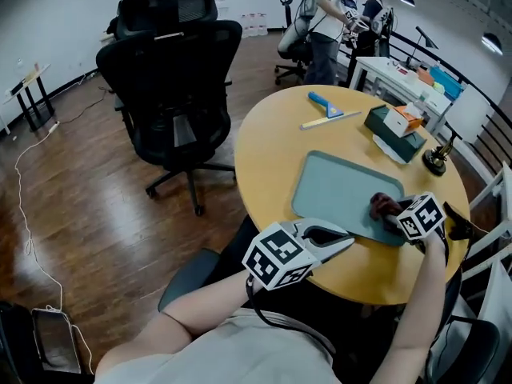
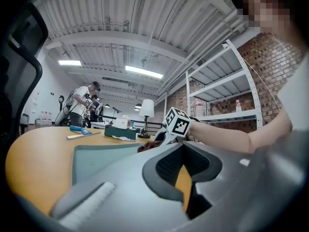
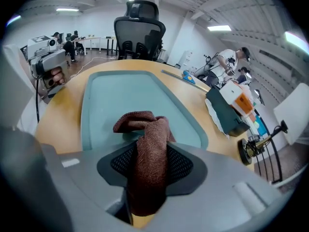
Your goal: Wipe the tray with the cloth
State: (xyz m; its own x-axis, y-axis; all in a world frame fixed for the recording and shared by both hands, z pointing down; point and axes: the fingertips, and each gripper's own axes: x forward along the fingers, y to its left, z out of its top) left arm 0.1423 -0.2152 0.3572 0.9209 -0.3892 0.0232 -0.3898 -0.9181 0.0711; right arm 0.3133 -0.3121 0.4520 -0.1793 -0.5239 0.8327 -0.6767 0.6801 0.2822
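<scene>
Well, the right gripper (image 3: 151,149) has its claw pinched on the brown cloth (image 3: 145,124). A thick fold runs up between the pads and the free end bunches out in front, lying on the teal tray (image 1: 336,186) at its near right corner. Held like that, with the loose part down on the surface, the cloth looks ready to be dragged across, and the far and left stretches of the tray appear to be the ground left to cover.

The left gripper (image 1: 344,242) sits low at the near edge of the round table (image 1: 272,150), its tips at the tray's near rim. Its claw is pressed together with nothing between. It seems placed to steady the tray against sliding, though I cannot tell whether it actually touches the rim.

The tray holds nothing except the cloth; its floor looks bare and smooth. Beyond it, at the far right, stands a dark green box (image 1: 382,125) with a white sheet poking out at its near side and a small white-and-orange carton (image 1: 402,121) on top. A blue-handled tool (image 1: 324,102) lies further back — well clear of any wiping stroke.
</scene>
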